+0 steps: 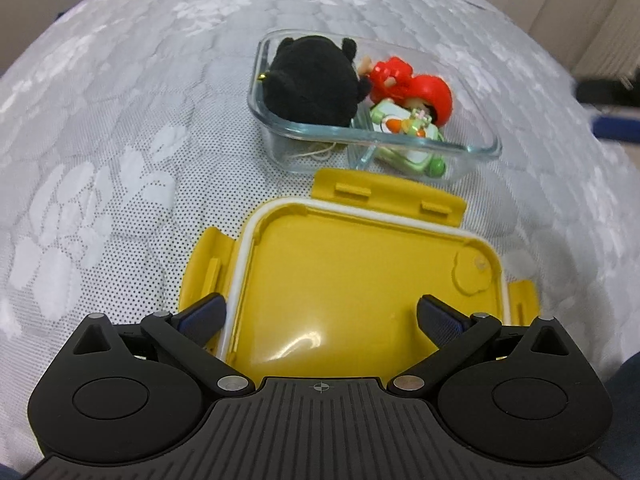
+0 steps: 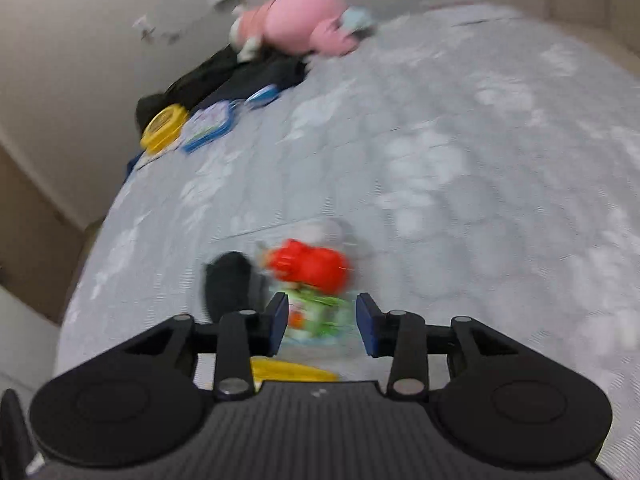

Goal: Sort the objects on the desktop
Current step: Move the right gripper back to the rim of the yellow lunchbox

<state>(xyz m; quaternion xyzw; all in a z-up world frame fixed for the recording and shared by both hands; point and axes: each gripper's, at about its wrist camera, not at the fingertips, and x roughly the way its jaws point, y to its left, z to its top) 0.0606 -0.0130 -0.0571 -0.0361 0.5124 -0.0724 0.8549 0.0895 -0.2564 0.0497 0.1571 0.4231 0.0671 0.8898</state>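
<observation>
A clear glass container (image 1: 482, 148) stands on the grey quilted surface (image 1: 120, 128). It holds a black plush (image 1: 312, 80), a red toy (image 1: 412, 84) and a green toy (image 1: 404, 130). Its yellow lid (image 1: 352, 272) lies upside down just in front of it. My left gripper (image 1: 322, 318) hovers over the lid's near part, open wide and pressing on nothing. The right wrist view is blurred. There my right gripper (image 2: 322, 322) is open above the green toy (image 2: 320, 312), which lies below the fingers with the red toy (image 2: 308, 264) and black plush (image 2: 228, 280) beside it.
At the far edge of the quilted surface lie a pink plush (image 2: 300, 20), a black bag (image 2: 224, 76), a yellow box (image 2: 164, 126) and a blue-rimmed tin (image 2: 208, 128). A wall runs behind them. A blurred dark and blue shape (image 1: 608, 108) shows right of the container.
</observation>
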